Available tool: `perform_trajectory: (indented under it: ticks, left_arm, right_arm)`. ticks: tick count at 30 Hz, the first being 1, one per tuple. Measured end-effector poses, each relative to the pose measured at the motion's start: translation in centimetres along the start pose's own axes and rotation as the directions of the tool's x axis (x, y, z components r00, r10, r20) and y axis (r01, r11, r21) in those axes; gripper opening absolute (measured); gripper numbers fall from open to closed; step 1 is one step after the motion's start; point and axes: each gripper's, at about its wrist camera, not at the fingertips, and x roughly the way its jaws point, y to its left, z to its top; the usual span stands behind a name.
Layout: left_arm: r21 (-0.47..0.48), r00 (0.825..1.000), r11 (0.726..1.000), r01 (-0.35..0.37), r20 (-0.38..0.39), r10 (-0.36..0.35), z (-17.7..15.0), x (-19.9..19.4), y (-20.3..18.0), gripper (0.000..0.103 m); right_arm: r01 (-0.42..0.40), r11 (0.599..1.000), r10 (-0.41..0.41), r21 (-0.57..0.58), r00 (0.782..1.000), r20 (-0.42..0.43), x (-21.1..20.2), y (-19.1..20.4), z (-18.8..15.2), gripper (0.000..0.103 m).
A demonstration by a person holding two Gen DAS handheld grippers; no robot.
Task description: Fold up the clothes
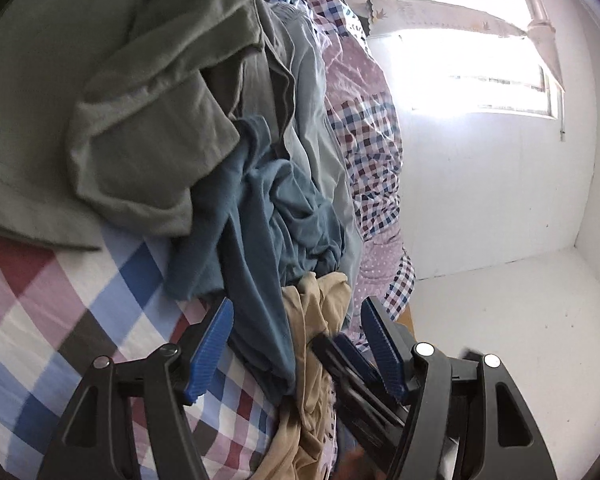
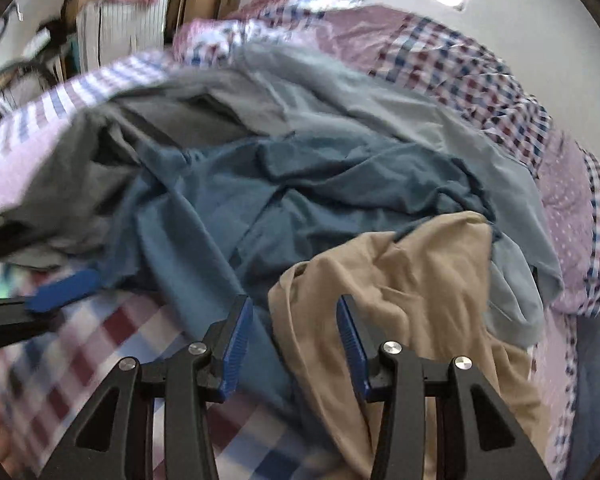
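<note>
- Pile of unfolded clothes on bed (image 2: 100, 344); tan garment (image 2: 412, 280) is the near-right end of pile, teal shirt (image 2: 300, 184) touching its left edge.
- Right gripper (image 2: 296, 344): jaws part-open, empty, tan garment's edge just ahead between them; it runs toward the camera.
- Left gripper (image 1: 296, 344): jaws wide, straddling teal/tan cloth, no pinch.
- Right looks nearer the tan garment.

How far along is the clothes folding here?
Nothing looks folded: the olive garment, blue garment, pale grey garment and tan garment lie crumpled on the checked bed. The left gripper and right gripper hold nothing. All folding remains.
</note>
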Motion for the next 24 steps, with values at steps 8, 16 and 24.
perform_trajectory:
  ticks: [8,16,24]
  left_arm:
    - [0.045,1.0,0.999,-0.021,-0.007,0.021,0.1,0.0,-0.4,0.07]
    - [0.096,0.998,0.995,-0.04,-0.039,0.044,-1.1,1.2,-1.3,0.07]
    - [0.195,0.994,0.979,-0.055,-0.079,0.071,-2.9,3.2,-3.3,0.07]
  right_arm:
    - [0.06,0.996,-0.06,0.069,0.998,-0.004,1.3,-3.2,-0.4,0.002]
    - [0.168,0.914,-0.223,0.369,0.968,0.112,-7.5,-18.2,-2.6,0.002]
    - [0.348,0.704,-0.468,0.62,0.883,0.036,-17.3,-35.6,-10.4,0.002]
